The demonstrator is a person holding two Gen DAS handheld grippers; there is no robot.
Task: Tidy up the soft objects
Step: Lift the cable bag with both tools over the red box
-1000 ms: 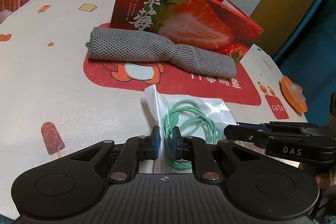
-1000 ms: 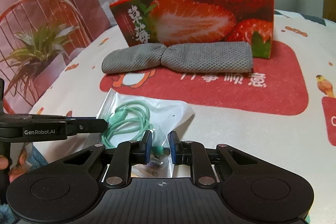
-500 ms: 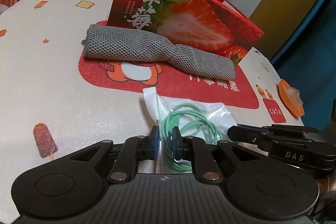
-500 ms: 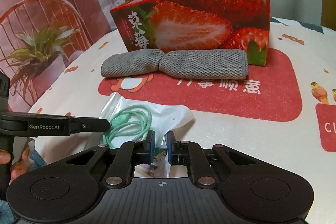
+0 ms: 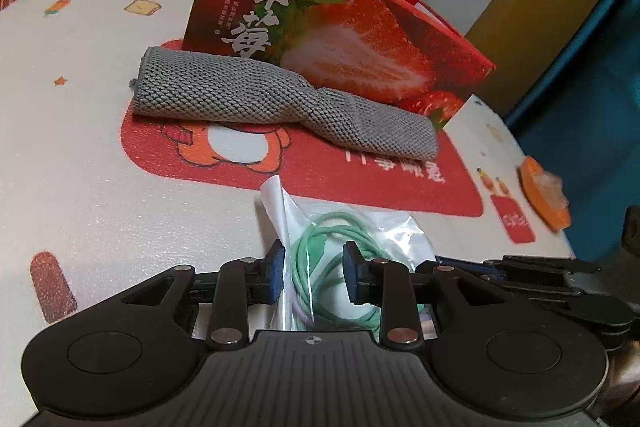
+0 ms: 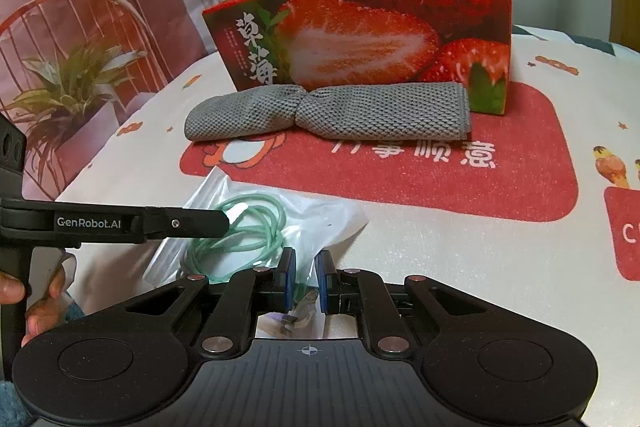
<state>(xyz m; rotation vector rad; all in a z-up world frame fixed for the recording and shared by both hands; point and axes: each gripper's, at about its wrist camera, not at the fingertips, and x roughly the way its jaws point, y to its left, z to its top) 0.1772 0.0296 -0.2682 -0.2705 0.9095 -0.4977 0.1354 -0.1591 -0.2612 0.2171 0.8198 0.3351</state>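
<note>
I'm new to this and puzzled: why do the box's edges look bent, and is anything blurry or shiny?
Left wrist view: the fisheye lens bows the strawberry box; the orange object at the right edge is smeared. Right wrist view: glare whitens the plastic bag near the green cable.

Between the pads of the left hand-held gripper (image 5: 313, 277), matt black plastic with ribbed housing, lies a glossy, crinkled clear plastic bag (image 5: 384, 231) holding a smooth mint-green rubbery cable (image 5: 320, 267). Beyond it sits a coarse, matt grey knitted cloth (image 5: 256, 99) against a glossy printed red cardboard box (image 5: 340, 39). The table (image 5: 80, 155) wears a matt, faintly glittering printed cover.
</note>
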